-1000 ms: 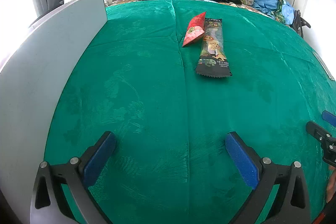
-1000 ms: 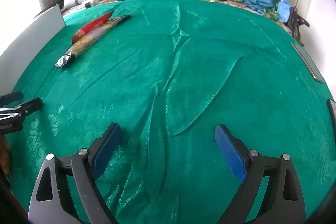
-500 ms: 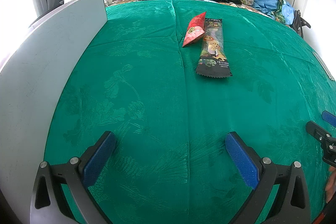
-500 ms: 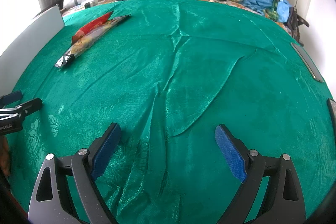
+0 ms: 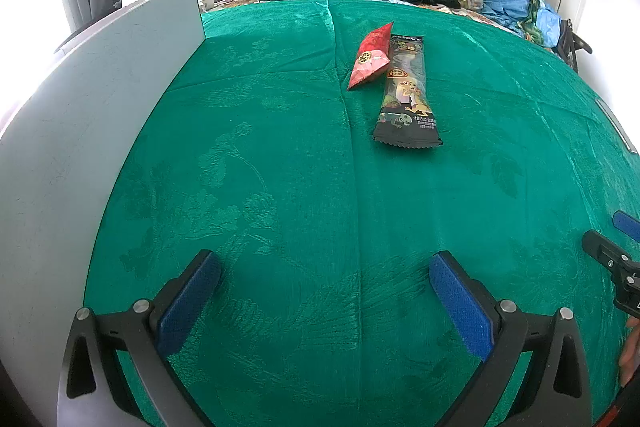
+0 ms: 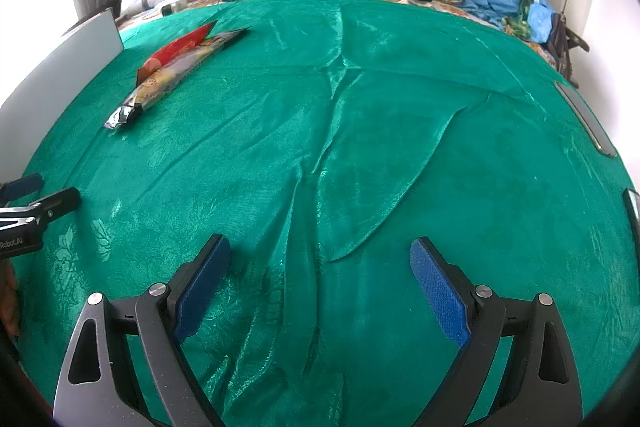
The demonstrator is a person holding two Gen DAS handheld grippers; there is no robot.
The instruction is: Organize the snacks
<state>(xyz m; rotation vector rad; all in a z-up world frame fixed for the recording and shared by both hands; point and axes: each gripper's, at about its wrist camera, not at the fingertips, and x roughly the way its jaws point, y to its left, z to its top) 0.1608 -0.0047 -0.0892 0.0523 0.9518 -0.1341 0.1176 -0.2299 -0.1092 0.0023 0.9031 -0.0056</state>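
The red packet (image 5: 370,57) and the long dark packet (image 5: 407,91) lie side by side on the green cloth (image 5: 280,187), edges touching or slightly overlapped, both pointing roughly the same way, well ahead of the left gripper (image 5: 324,271). In the right view the same pair sits far off to the left, near the grey board (image 6: 60,75). No other snacks are on the cloth, and no box or tray for them shows, so I cannot tell what the final arrangement should be. Judging by how neatly the two lie together, the sorting may be near its end or already done; equally, nothing rules out that it has not begun.

The left gripper's blue pads (image 5: 188,303) stand wide apart above bare cloth, holding nothing. The right gripper (image 6: 320,259) is likewise spread wide over a creased stretch of cloth, empty, well apart from both packets.
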